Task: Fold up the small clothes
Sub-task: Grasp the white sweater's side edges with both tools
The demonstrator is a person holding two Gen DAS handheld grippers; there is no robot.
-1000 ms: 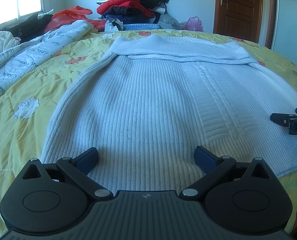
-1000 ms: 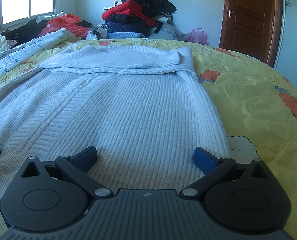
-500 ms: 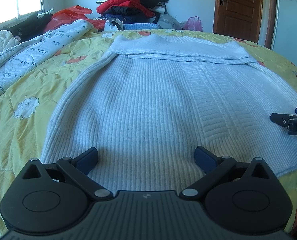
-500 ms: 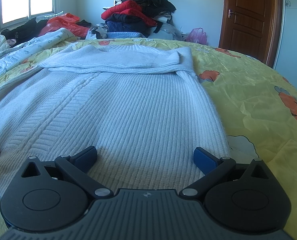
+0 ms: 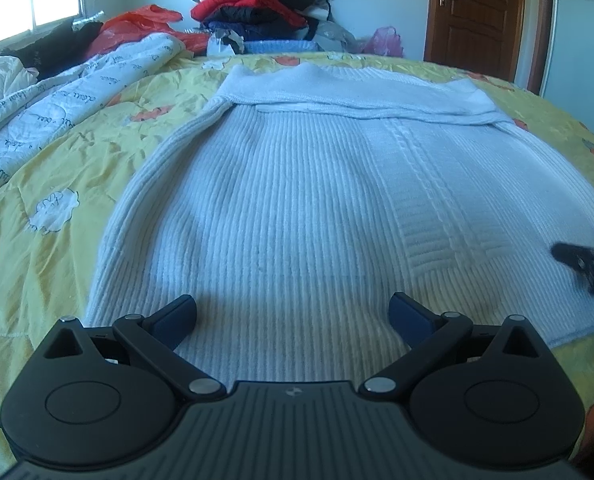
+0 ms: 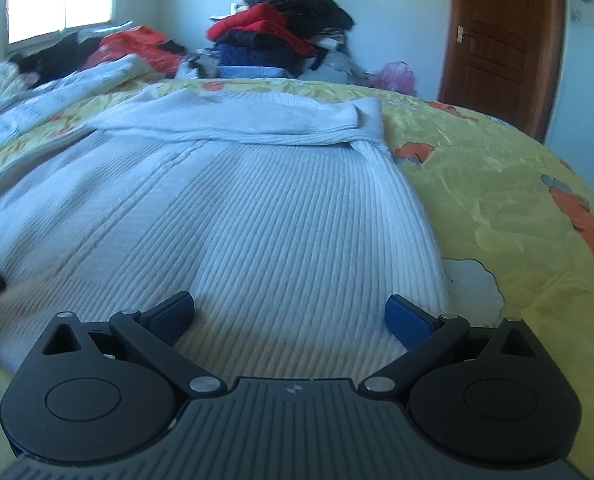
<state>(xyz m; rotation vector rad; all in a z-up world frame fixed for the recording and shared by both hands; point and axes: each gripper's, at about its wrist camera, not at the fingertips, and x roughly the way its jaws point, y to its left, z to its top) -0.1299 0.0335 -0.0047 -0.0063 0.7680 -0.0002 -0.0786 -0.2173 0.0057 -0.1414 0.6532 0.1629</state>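
On the yellow bed (image 5: 57, 168), a white ribbed sweater (image 5: 305, 208) lies flat, with its far end already folded over into a band and its near hem close to both tools. At the left side, the left gripper (image 5: 293, 314) hovers above the hem near the left corner, its jaws spread wide and holding nothing. At the right side, the right gripper (image 6: 289, 312) is over the right corner of the same hem, its jaws also spread and empty.

I judge the step in hand is to take the hem at both corners. To do it well, each tool should go low enough that one finger slides under the knit, then close on both layers together. The two pinches should be level, so the fold goes straight. The knit is thick and soft, so a shallow pinch may slip.
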